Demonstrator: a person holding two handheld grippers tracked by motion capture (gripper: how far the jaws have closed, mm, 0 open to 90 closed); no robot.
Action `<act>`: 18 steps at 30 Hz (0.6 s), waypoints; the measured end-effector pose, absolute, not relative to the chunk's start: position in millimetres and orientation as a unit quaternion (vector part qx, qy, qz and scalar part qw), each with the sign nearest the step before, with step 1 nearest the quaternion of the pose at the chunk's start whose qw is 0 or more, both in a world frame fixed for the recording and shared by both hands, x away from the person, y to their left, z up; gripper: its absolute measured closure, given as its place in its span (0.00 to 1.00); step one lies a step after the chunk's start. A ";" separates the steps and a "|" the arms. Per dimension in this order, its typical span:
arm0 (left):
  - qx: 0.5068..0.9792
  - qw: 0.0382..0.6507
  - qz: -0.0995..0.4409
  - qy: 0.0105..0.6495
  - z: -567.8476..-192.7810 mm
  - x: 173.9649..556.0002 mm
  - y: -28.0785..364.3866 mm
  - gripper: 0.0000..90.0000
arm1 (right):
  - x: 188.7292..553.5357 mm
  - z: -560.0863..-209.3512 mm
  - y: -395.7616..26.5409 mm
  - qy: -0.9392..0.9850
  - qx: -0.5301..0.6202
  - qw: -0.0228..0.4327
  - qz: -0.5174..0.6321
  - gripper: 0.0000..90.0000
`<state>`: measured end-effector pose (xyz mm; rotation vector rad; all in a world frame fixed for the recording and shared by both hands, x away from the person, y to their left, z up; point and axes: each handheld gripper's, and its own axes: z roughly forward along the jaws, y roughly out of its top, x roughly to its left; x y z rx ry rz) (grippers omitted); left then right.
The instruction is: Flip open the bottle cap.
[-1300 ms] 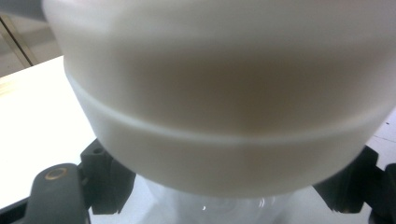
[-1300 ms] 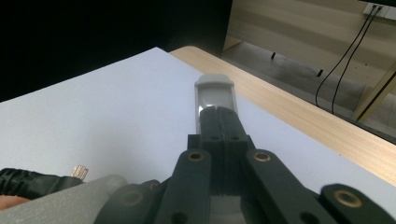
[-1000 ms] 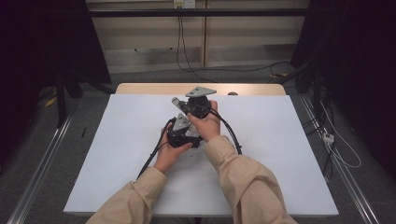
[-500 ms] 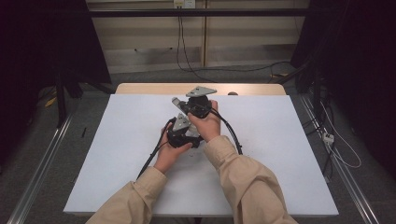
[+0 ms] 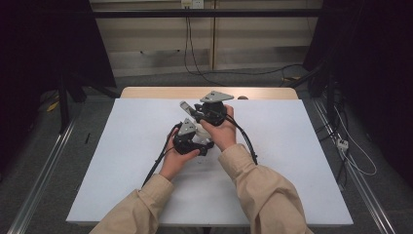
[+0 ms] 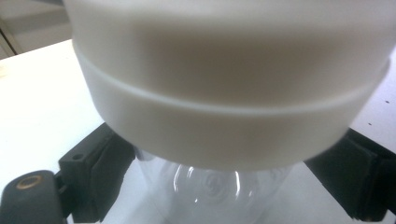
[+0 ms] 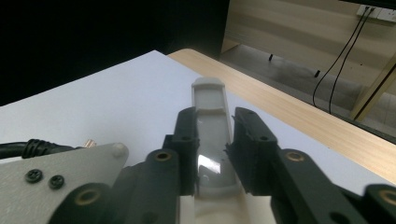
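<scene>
From my remote seat, the left gripper (image 5: 195, 141) sits mid-table on the white table (image 5: 122, 161), and in the left gripper view a clear plastic container with a wide white lid (image 6: 233, 107) stands right between its two black jaws, up close to the camera; the jaws have just been opening and I see a sliver of gap on both sides, so I'd call it let go. The right gripper (image 5: 187, 108) is just above and behind the left one, and its own view shows the jaws squeezed on a flat grey handle-like piece (image 7: 210, 135) that pokes out past the tips toward the table's far edge, though those jaws have just been easing apart a bit too.
</scene>
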<state>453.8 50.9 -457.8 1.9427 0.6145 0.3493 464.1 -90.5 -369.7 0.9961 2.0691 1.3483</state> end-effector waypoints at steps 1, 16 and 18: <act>0.807 0.513 0.140 0.258 -457.5 453.1 50.5 0.10 | 462.9 -369.0 -91.6 0.754 0.364 0.238 0.493 0.70; 0.808 0.500 0.147 0.275 -448.4 447.4 69.9 0.07 | 445.3 -368.7 -104.5 0.742 0.381 0.218 0.506 0.31; 0.808 0.499 0.150 0.274 -446.5 445.6 74.0 0.07 | 442.2 -369.1 -106.7 0.742 0.380 0.217 0.508 0.30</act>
